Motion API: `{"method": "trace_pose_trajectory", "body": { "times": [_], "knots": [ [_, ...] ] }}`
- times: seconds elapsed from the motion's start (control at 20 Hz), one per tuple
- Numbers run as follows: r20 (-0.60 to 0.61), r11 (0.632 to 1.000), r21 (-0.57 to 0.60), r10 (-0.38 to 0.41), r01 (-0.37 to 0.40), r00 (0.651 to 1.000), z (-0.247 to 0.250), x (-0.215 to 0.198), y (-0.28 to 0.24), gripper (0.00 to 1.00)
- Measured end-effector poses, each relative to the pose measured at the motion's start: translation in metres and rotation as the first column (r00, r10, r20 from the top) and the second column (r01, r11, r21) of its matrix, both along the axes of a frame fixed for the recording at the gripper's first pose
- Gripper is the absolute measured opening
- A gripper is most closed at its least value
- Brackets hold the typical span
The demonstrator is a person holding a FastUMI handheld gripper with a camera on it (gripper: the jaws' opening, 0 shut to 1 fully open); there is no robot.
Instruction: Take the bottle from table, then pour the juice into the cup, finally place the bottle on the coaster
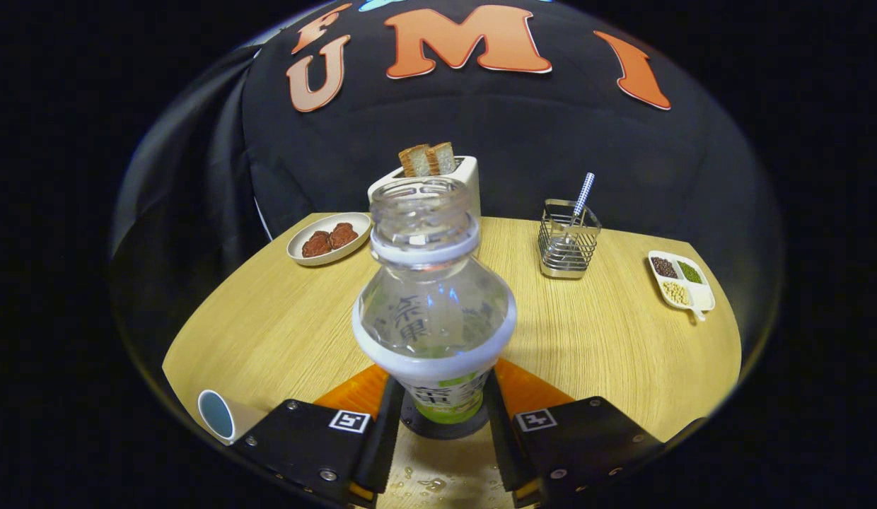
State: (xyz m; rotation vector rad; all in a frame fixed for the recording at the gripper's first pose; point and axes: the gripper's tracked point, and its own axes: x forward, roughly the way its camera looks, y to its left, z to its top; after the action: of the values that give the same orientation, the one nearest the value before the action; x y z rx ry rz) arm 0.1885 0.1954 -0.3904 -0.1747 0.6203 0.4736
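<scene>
A clear, uncapped plastic bottle with a white and green label stands upright between my fingers. Its base rests on a dark round coaster on the wooden table. My gripper is shut on the bottle, with the black fingers pressed against both sides of its lower body. A white cup with a blue inside stands to the left of my left finger, near the table's edge.
Beyond the bottle stands a white toaster holding bread slices. A plate of brown pastries lies at the far left. A wire caddy and a divided dish of beans are to the right. Water drops lie between my fingers.
</scene>
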Motion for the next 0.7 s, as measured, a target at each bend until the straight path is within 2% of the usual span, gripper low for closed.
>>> {"method": "trace_pose_trajectory", "body": {
  "times": [0.35,0.6,0.7],
  "knots": [
    [-0.025,0.999,-0.041,-0.008,0.007,1.0,-0.013,-0.006,0.0,0.72],
    [-0.003,0.999,-0.01,-0.037,0.037,0.999,0.008,-0.009,-0.002,0.97],
    [0.003,0.997,-0.005,-0.072,0.072,0.997,0.023,-0.013,-0.012,0.97]
  ]
}}
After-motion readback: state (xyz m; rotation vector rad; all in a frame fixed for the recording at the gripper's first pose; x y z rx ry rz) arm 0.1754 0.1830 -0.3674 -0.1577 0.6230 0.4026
